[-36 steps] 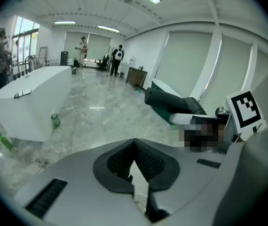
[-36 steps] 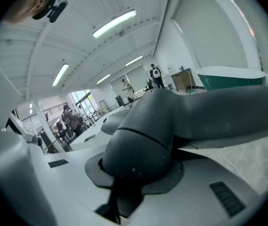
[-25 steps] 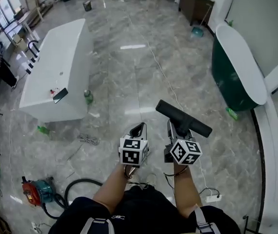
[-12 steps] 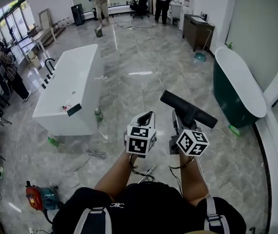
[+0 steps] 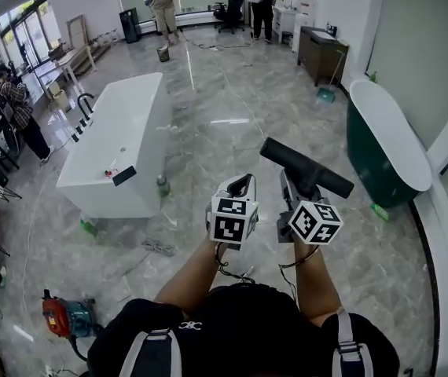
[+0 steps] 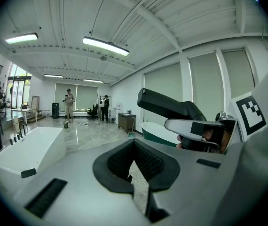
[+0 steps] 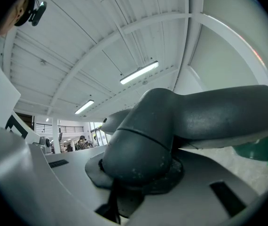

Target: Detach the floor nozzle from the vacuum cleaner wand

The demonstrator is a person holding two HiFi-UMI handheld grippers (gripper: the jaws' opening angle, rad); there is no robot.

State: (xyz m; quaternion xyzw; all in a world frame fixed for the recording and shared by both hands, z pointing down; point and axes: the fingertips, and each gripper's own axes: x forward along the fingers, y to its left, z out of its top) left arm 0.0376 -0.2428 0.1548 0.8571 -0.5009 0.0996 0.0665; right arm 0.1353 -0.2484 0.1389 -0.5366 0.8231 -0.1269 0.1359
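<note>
Now that both hand-held tools are being carried higher than a second ago, and more of the far room is being taken in by the head view, the dark grey T-shaped plastic floor nozzle (image 5: 306, 167) is being held up well clear of the grey marble floor (image 5: 208, 108). No wand is being shown joined to its neck in any view, so the detaching is being judged as done, and probably only a setting-down is being left. The right claw (image 5: 294, 192) is being kept clenched around the nozzle's rounded neck, as is being shown plainly in the right gripper view. The left claw (image 5: 238, 185) is being kept closed on nothing, just beside the right one. By count, one nozzle and two claws are being seen. One red canister vacuum body (image 5: 57, 318) is being left on the floor at lower left, well apart from the nozzle. One long white block (image 5: 122, 144), one dark green bathtub (image 5: 381, 144) with a white rim and three people in the background are also being made out.
</note>
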